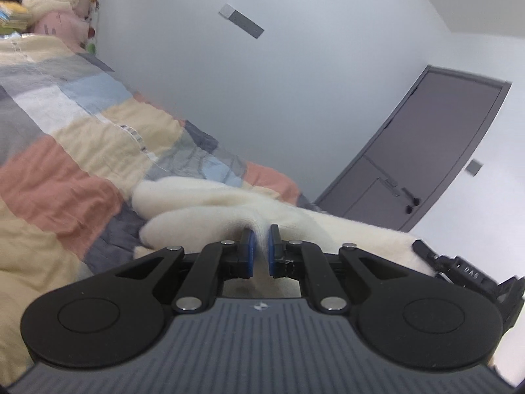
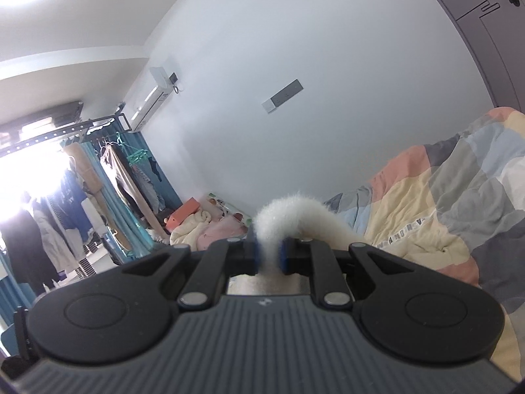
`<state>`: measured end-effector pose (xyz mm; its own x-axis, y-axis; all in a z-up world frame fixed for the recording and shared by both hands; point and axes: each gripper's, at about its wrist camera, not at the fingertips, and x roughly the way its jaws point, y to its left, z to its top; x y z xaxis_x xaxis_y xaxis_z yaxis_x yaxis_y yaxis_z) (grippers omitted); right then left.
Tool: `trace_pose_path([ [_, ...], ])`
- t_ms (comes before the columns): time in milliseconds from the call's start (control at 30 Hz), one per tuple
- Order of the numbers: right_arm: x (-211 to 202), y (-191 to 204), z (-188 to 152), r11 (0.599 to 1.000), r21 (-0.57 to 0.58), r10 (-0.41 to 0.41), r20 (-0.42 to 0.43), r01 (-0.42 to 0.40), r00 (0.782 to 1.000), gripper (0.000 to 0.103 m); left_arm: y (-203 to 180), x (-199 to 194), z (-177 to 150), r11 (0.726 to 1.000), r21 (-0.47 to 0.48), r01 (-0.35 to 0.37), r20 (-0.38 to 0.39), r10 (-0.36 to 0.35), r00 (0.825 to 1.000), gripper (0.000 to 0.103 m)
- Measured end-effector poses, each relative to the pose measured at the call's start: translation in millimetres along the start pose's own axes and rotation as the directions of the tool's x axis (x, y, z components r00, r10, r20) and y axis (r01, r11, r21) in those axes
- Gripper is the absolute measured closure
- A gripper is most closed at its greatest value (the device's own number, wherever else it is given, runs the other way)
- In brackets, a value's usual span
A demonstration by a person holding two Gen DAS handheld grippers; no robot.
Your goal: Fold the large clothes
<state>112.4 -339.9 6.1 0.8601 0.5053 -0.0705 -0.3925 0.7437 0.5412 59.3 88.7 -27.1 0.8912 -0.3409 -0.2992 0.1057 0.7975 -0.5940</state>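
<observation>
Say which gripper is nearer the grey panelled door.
Right, probably: seen from the left gripper, the right gripper lies toward the grey panelled door; both clamp the white fluffy garment.

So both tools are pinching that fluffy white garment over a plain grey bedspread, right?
Not quite: the bedspread is a patchwork of peach, cream, blue and grey, as both wrist views show. The rest holds: the left tool and right tool each pinch the fluffy white garment.
</observation>
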Motion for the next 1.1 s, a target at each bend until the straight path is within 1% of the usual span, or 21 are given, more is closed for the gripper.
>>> trace_pose_path([
  [67, 15.2, -6.7, -0.2, 1.000, 0.015, -0.024, -0.020, 0.024, 1.000, 0.088, 3.3, 7.8, 4.3, 1.000, 0.002, -0.011, -0.005, 0.011, 1.000, 0.094],
  [133, 29.6, -15.4, -2.9, 0.999, 0.037, -0.039, -0.038, 0.040, 0.999, 0.088, 9.1, 24.4, 9.7, 0.999, 0.014, -0.042, -0.006, 0.042, 0.999, 0.094],
  [167, 42.7, -22.1, -3.8, 0.997, 0.040, -0.059, -0.054, 0.061, 0.997, 0.088, 11.5, 32.3, 12.2, 0.999, 0.015, -0.050, -0.009, 0.051, 0.999, 0.094],
  [233, 59.2, -34.4, -9.3, 0.992, 0.064, -0.107, -0.092, 0.113, 0.990, 0.088, 19.2, 55.3, 17.6, 0.998, 0.017, -0.064, -0.029, 0.065, 0.997, 0.094],
  [300, 79.7, -53.7, -16.1, 0.982, 0.127, -0.124, -0.132, 0.141, 0.984, 0.088, 28.7, 84.1, 26.0, 0.996, 0.041, -0.074, -0.058, 0.077, 0.995, 0.093],
  [400, 105.5, -74.5, -26.7, 0.968, 0.143, -0.178, -0.191, 0.207, 0.965, 0.087, 42.6, 128.7, 38.2, 0.995, 0.057, -0.087, -0.094, 0.092, 0.991, 0.093],
  [500, 131.0, -96.9, -31.8, 0.948, 0.178, -0.220, -0.236, 0.265, 0.946, 0.087, 53.5, 172.9, 39.4, 0.989, 0.098, -0.107, -0.108, 0.117, 0.987, 0.093],
  [567, 153.3, -114.9, -34.6, 0.933, 0.202, -0.239, -0.270, 0.297, 0.933, 0.087, 69.7, 203.9, 34.4, 0.992, 0.059, -0.111, -0.138, 0.118, 0.983, 0.093],
  [633, 174.5, -131.3, -40.6, 0.922, 0.204, -0.260, -0.298, 0.328, 0.918, 0.087, 85.4, 227.8, 27.4, 0.995, 0.025, -0.096, -0.149, 0.098, 0.984, 0.092],
  [767, 206.1, -152.2, -59.7, 0.923, 0.173, -0.273, -0.335, 0.344, 0.902, 0.086, 108.2, 260.9, 15.2, 0.996, 0.020, -0.082, -0.170, 0.084, 0.982, 0.089],
  [833, 217.0, -160.3, -66.6, 0.928, 0.165, -0.264, -0.347, 0.335, 0.900, 0.086, 117.9, 272.5, 15.7, 0.998, -0.005, -0.063, -0.183, 0.061, 0.981, 0.089],
  [933, 229.2, -170.6, -70.9, 0.936, 0.162, -0.243, -0.346, 0.313, 0.906, 0.086, 129.9, 286.6, 18.2, 0.998, -0.054, -0.029, -0.187, 0.019, 0.982, 0.089],
  [1000, 233.3, -177.6, -73.0, 0.935, 0.194, -0.220, -0.335, 0.295, 0.916, 0.086, 132.2, 292.2, 19.3, 0.998, -0.067, -0.007, -0.183, -0.005, 0.983, 0.089],
  [1100, 236.8, -185.1, -75.7, 0.935, 0.232, -0.191, -0.311, 0.269, 0.931, 0.086, 129.0, 291.7, 19.7, 0.998, -0.057, 0.004, -0.179, -0.014, 0.984, 0.089],
])
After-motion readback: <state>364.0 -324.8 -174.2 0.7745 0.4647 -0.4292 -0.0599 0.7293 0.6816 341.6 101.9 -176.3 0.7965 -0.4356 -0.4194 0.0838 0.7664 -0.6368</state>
